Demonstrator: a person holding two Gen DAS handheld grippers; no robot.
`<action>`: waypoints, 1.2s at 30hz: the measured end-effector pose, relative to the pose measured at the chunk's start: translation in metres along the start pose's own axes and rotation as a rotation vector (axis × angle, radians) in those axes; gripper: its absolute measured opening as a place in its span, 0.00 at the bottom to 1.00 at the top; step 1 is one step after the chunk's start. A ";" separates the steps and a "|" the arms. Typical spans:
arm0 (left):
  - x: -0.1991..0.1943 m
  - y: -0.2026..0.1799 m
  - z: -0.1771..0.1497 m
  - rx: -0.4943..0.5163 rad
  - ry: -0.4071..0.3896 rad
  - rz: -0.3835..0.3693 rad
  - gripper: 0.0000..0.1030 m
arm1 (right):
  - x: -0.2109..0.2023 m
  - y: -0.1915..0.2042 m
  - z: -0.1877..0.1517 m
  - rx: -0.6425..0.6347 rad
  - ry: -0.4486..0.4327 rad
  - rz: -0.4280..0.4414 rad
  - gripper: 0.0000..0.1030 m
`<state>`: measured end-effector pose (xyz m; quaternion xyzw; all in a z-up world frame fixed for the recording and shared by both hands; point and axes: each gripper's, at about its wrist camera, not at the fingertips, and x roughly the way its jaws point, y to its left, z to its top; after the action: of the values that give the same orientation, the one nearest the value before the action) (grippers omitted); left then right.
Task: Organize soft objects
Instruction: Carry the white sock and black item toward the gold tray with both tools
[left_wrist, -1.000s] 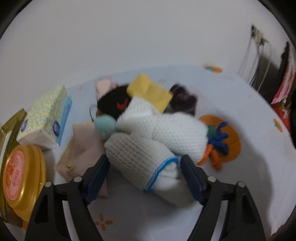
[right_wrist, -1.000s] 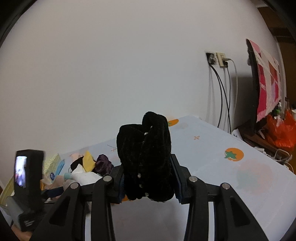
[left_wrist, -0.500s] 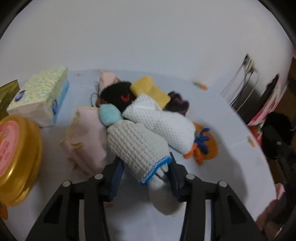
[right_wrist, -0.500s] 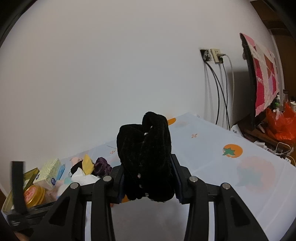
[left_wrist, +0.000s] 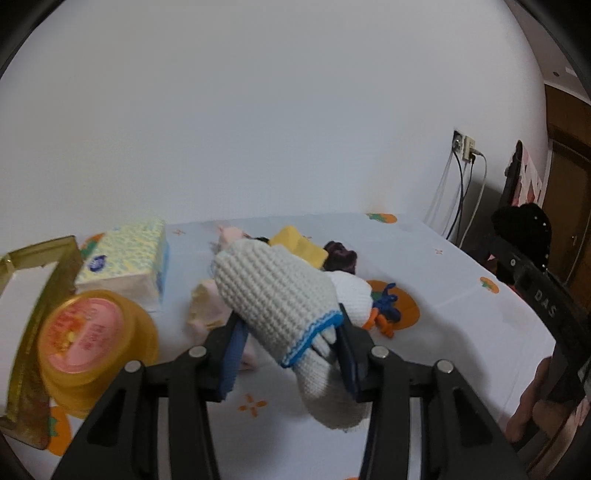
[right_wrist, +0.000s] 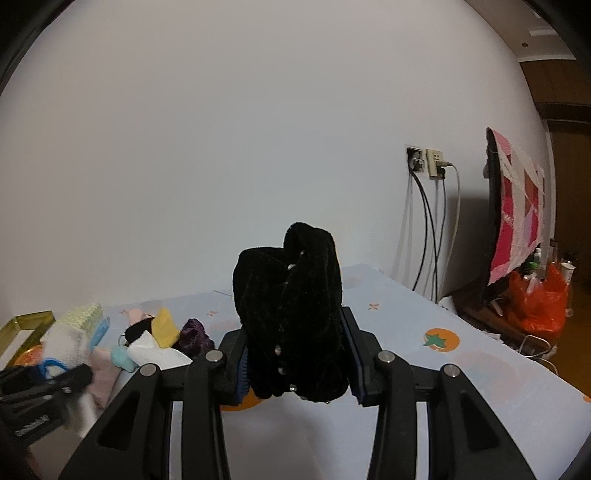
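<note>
Gripping a white knitted glove (left_wrist: 280, 295), the left tool (left_wrist: 288, 354) holds it above the worktop (left_wrist: 461, 314), in front of the pile of soft things (left_wrist: 332, 258); the right tool (right_wrist: 295, 365) clamps a black plush piece (right_wrist: 291, 314) aloft.

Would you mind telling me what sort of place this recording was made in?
Probably a room in a home: a table under a fruit-print tablecloth, a tissue box, and wall sockets with trailing cables.
</note>
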<state>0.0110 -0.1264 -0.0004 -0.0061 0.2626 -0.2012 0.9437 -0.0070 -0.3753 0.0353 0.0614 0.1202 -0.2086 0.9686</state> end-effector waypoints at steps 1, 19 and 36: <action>-0.004 0.003 -0.001 0.004 -0.006 0.007 0.43 | -0.001 -0.001 0.000 0.002 0.000 -0.014 0.42; -0.054 0.062 -0.017 0.057 -0.085 0.101 0.43 | -0.046 0.098 -0.022 -0.009 0.027 0.142 0.42; -0.083 0.167 0.019 0.038 -0.141 0.216 0.43 | -0.039 0.239 -0.011 -0.089 0.048 0.418 0.43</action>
<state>0.0184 0.0576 0.0373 0.0258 0.1907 -0.1025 0.9759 0.0563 -0.1413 0.0516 0.0472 0.1371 0.0037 0.9894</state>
